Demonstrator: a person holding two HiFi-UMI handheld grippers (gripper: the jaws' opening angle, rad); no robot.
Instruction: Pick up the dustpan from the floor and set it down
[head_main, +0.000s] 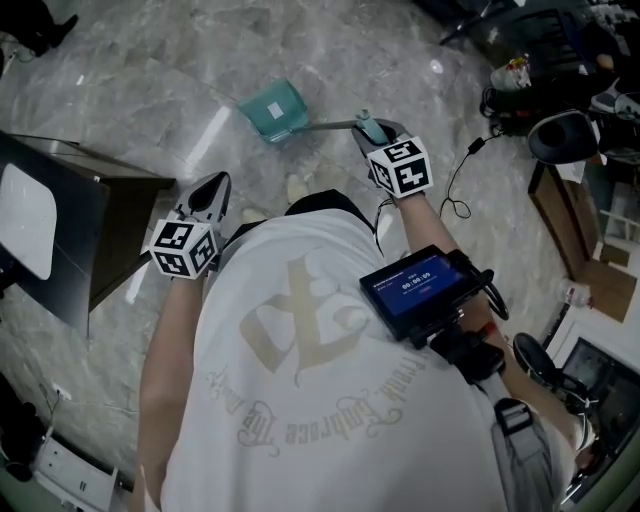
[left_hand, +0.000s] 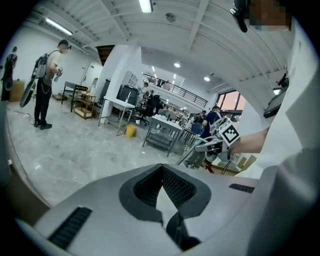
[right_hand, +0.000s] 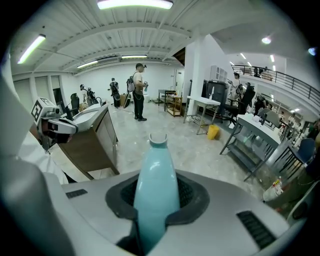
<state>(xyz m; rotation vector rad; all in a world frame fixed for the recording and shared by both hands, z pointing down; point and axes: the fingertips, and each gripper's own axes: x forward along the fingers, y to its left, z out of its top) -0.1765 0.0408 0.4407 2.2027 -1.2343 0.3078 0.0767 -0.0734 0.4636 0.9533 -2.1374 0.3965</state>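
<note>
Two grippers, one dustpan. The right gripper (head_main: 380, 132) is clenched on the dustpan's (head_main: 273, 110) teal handle (right_hand: 156, 190). The handle runs up between the jaws, and its open ring end sticks out past their tips. From the grip a thin shaft (head_main: 330, 125) runs off to this gripper's left to the single teal pan, which lies out ahead of the person over the marble floor (head_main: 150, 90). Whether the pan is clear of the floor cannot be told. The right gripper view shows only the handle; the shaft and pan are out of its sight.

The left gripper (head_main: 218, 184) holds nothing, its jaw tips drawn together, and it is well apart from the dustpan, off to the right gripper's left. Each gripper carries one marker cube, two in all: left (head_main: 183, 248), right (head_main: 401, 166).

One dark cabinet (head_main: 100, 230) stands just left of the left gripper, cut off by the frame edge. One screen (head_main: 415, 285) sits below the right gripper against the person's white shirt (head_main: 320, 380), which hides the floor beneath both arms.
</note>
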